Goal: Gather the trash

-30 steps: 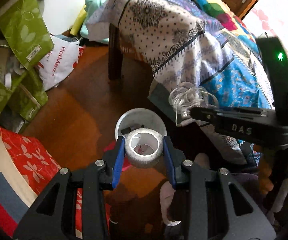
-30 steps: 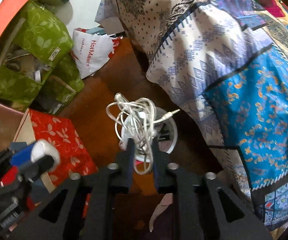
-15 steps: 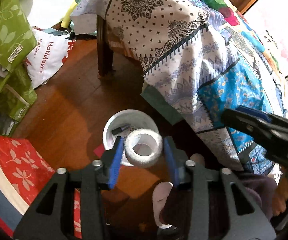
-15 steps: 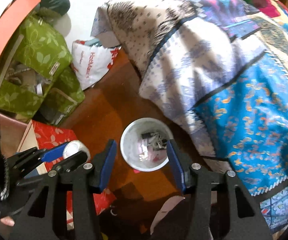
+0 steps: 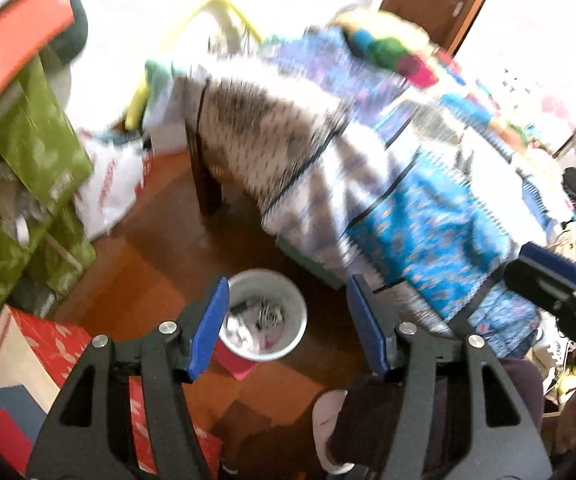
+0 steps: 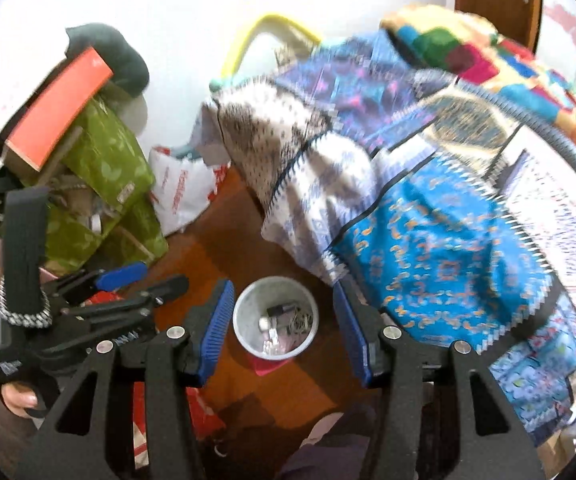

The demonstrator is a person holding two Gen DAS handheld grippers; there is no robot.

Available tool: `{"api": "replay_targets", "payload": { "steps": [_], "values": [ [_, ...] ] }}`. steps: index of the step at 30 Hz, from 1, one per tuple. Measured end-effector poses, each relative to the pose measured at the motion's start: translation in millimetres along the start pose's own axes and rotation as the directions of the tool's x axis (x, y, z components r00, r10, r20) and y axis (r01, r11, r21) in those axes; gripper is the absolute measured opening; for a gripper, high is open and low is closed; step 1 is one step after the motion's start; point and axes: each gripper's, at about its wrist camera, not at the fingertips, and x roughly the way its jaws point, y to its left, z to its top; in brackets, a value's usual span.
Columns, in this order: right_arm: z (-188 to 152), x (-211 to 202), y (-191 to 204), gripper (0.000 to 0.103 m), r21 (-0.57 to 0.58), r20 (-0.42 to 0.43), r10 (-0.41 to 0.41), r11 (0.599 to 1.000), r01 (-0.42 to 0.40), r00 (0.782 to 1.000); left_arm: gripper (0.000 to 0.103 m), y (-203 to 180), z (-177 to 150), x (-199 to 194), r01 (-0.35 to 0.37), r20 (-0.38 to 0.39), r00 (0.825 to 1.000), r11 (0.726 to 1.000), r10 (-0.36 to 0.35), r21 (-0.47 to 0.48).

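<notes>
We see the left gripper (image 5: pixel 288 320) with jaws opening, nothing between them. The right gripper (image 6: pixel 284 320) is parted, empty. The white bin (image 6: pixel 274 316) with trash sits on the floor below both, near the bedspread (image 6: pixel 428 216).

A white bin (image 6: pixel 274 316) stands on a narrow strip of bare wooden floor (image 6: pixel 212 248), open from above, with a patterned bedspread (image 6: pixel 428 240) hanging just beside it on the right. Green bags (image 6: pixel 104 184), a white plastic bag (image 6: pixel 182 196) and a red floral box (image 5: pixel 48 354) crowd the left side. The left gripper (image 6: pixel 144 276) hovers left of the bin, its jaws opening with nothing between them, clear of the rim.
</notes>
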Motion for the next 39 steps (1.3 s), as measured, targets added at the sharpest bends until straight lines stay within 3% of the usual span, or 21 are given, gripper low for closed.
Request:
{"api": "replay_targets", "payload": {
  "steps": [4,7,10,16,18,21,23,25,27,28,31,33,34,39],
  "values": [
    [-15,-58,5,0.048,0.009,0.131,-0.035,0.999,0.035,0.991,0.060,-17,1,-67,0.022,0.147,0.989,0.999,-0.028,0.038],
    [-29,-105,10,0.048,0.032,0.240,-0.073,0.997,0.068,0.968,0.060,-32,-5,-119,0.046,0.253,0.965,0.995,-0.066,0.083],
    [-47,-156,16,0.048,0.066,0.361,-0.121,0.992,0.104,0.925,0.061,-49,-18,-166,0.070,0.341,0.933,0.988,-0.115,0.141],
    [-94,-235,33,0.048,0.157,0.553,-0.236,0.971,0.178,0.799,0.061,-80,-60,-239,0.108,0.469,0.854,0.959,-0.225,0.264],
    [-106,-247,37,0.048,0.183,0.572,-0.251,0.967,0.177,0.781,0.061,-87,-79,-257,0.111,0.497,0.830,0.949,-0.252,0.296],
    [-130,-262,43,0.048,0.230,0.589,-0.288,0.955,0.185,0.755,0.061,-93,-105,-274,0.117,0.514,0.812,0.939,-0.278,0.323],
    [-144,-267,46,0.049,0.250,0.591,-0.317,0.946,0.205,0.742,0.062,-96,-124,-281,0.099,0.527,0.804,0.936,-0.276,0.339],
    [-156,-272,50,0.055,0.273,0.587,-0.357,0.932,0.237,0.727,0.074,-96,-138,-286,0.089,0.534,0.799,0.933,-0.276,0.349],
    [-168,-276,52,0.069,0.299,0.586,-0.386,0.920,0.253,0.712,0.094,-97,-151,-290,0.085,0.536,0.797,0.930,-0.278,0.357],
    [-173,-281,53,0.076,0.308,0.587,-0.395,0.916,0.256,0.707,0.096,-98,-157,-292,0.085,0.537,0.795,0.928,-0.283,0.364],
    [-186,-290,59,0.081,0.325,0.592,-0.427,0.903,0.282,0.684,0.098,-100,-166,-294,0.075,0.535,0.796,0.924,-0.283,0.376],
    [-191,-293,63,0.098,0.341,0.590,-0.460,0.887,0.311,0.664,0.099,-99,-168,-294,0.080,0.532,0.800,0.927,-0.278,0.365],
    [-192,-295,65,0.103,0.358,0.594,-0.483,0.875,0.327,0.643,0.099,-98,-170,-293,0.082,0.530,0.801,0.929,-0.277,0.362],
    [-199,-298,72,0.103,0.350,0.611,-0.489,0.872,0.341,0.623,0.099,-96,-172,-289,0.100,0.508,0.814,0.929,-0.282,0.355]
  ]
}}
